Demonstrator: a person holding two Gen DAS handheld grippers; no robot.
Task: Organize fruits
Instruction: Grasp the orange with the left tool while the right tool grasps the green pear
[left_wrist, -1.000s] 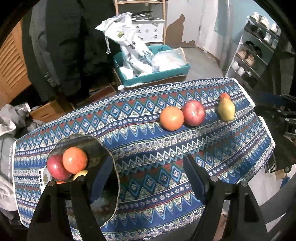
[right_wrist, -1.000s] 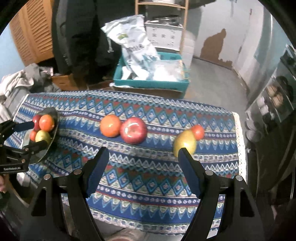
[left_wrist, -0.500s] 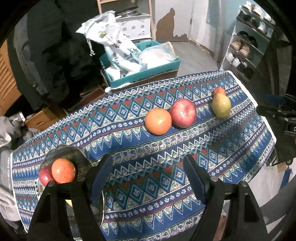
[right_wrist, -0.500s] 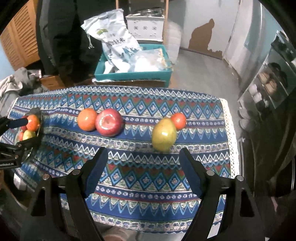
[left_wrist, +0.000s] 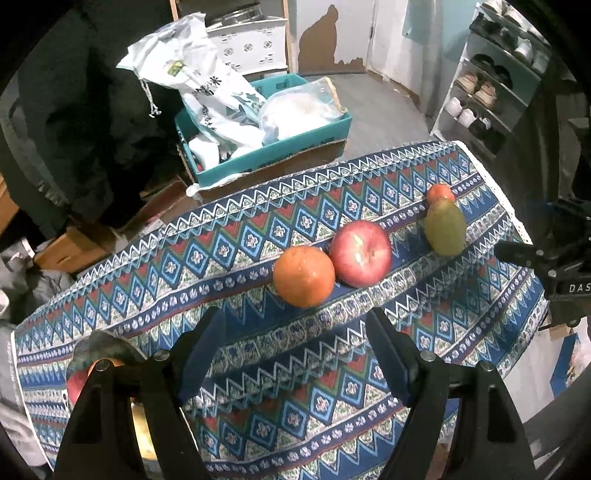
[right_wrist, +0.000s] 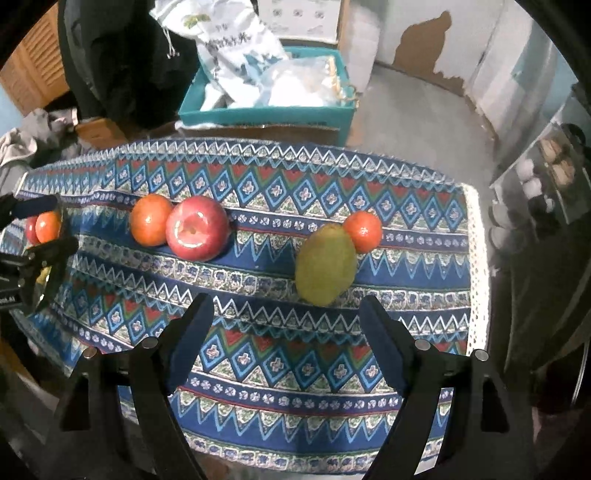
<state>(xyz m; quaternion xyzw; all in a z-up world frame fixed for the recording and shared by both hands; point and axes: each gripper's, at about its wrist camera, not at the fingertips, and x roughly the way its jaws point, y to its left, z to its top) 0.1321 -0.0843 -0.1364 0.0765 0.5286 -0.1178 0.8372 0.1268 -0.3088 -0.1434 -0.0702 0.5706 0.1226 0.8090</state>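
Hovering with fingers parted, gripping nothing: left gripper (left_wrist: 291, 354) nearing orange (left_wrist: 303, 276) and apple (left_wrist: 360, 253); right gripper (right_wrist: 286, 338), having just been widening, nearing pear (right_wrist: 325, 264), likely for transfer to plate (left_wrist: 99, 347) at counter (right_wrist: 258, 354) end.

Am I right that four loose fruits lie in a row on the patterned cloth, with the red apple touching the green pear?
Not quite: the red apple touches the larger orange. The green pear lies apart from it, beside the small orange, as the right wrist view shows. The rest holds.
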